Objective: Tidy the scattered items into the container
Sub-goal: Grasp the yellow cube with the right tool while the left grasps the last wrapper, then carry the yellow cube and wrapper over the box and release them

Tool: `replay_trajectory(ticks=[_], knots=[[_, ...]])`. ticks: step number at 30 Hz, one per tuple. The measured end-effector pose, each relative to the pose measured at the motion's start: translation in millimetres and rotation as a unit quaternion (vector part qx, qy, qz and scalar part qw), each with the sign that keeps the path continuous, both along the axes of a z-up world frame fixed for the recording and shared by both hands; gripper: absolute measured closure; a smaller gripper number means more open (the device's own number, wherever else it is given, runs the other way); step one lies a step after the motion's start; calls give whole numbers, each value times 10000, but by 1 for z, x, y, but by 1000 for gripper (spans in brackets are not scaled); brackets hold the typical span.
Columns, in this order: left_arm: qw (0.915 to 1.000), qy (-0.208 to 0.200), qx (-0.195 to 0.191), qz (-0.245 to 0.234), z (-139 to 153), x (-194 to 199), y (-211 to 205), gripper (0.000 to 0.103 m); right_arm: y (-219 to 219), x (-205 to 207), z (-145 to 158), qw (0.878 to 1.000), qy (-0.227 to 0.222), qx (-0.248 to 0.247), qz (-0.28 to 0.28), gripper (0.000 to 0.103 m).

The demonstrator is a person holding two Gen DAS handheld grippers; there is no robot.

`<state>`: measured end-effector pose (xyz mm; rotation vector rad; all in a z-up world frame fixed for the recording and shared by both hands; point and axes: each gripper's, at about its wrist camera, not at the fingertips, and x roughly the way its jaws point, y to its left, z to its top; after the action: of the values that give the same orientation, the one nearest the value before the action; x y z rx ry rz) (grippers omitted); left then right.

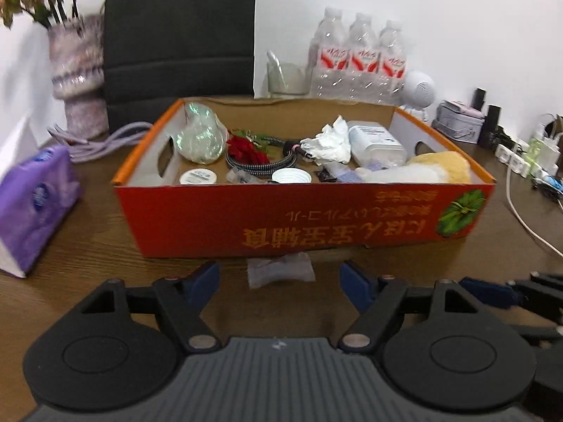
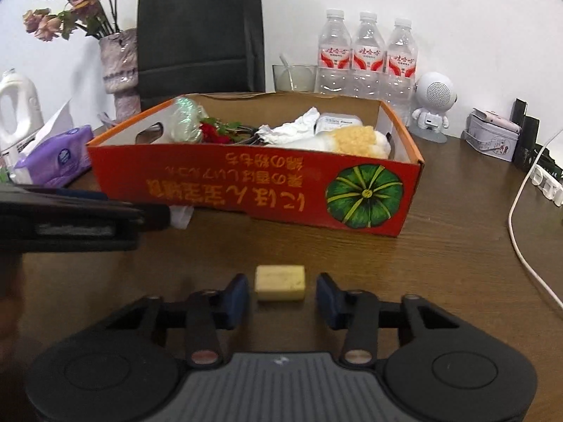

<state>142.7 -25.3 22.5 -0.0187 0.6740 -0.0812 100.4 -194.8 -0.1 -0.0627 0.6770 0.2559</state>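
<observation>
Brown tabletop (image 2: pixel 440 263): pale yellow block (image 2: pixel 280 283) (rectangular, speckled) between released right tongs (image 2: pixel 280 299); left tongs (image 1: pixel 279 283) also released.

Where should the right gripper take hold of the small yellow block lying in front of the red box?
Probably across its two short ends: the yellow block lies flat, long side crosswise, between the right gripper fingers. Come from the near side, angled down; the red box stands well behind it.
</observation>
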Motion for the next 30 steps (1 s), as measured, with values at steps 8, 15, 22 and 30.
replay_trajectory(ticks=[8,15,22,30], knots=[[9995,-56,317,35,-15,7,-13,46,-1,-2,-3,9998,-137,62,114,74],[9987,-91,491,77,-14,13,-18,66,0,-3,-3,9997,-117,106,171,74],[9979,-146,634,-72,-14,8,-22,85,-2,-4,-4,9996,-132,157,169,74],[9994,-331,21,-6,-1,-39,-10,88,-8,-15,4,9975,-538,419,183,74]])
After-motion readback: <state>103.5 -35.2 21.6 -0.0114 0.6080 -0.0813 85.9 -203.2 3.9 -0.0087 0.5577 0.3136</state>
